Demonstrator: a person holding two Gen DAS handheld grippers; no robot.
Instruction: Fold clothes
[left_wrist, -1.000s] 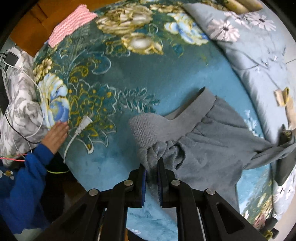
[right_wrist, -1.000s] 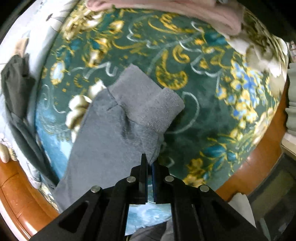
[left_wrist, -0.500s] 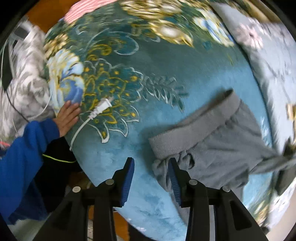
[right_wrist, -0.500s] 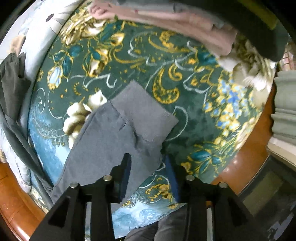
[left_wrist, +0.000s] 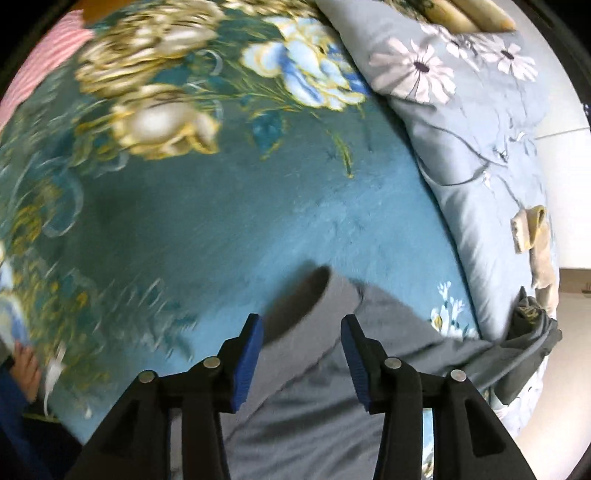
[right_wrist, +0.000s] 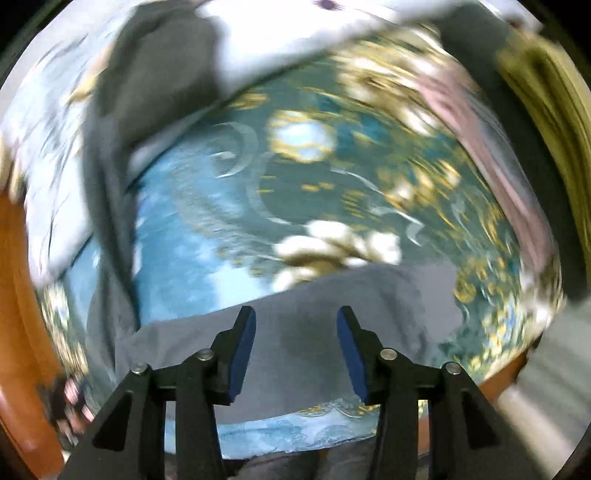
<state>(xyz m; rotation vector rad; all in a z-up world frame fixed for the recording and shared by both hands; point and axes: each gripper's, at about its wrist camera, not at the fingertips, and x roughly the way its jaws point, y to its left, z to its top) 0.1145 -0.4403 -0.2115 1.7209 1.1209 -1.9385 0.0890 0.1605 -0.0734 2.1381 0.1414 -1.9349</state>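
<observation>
Two claws, left claw (left_wrist: 301, 360) and right claw (right_wrist: 295, 356), both wide and empty above grey garment (left_wrist: 325, 413) on floral blanket (left_wrist: 221, 221).

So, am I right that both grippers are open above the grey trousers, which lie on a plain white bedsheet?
Not quite: the cover is no plain white sheet. Both wrist views show a teal floral blanket with gold and blue flowers. The rest holds: the left gripper and the right gripper are open, with the grey trousers lying below them.
</observation>
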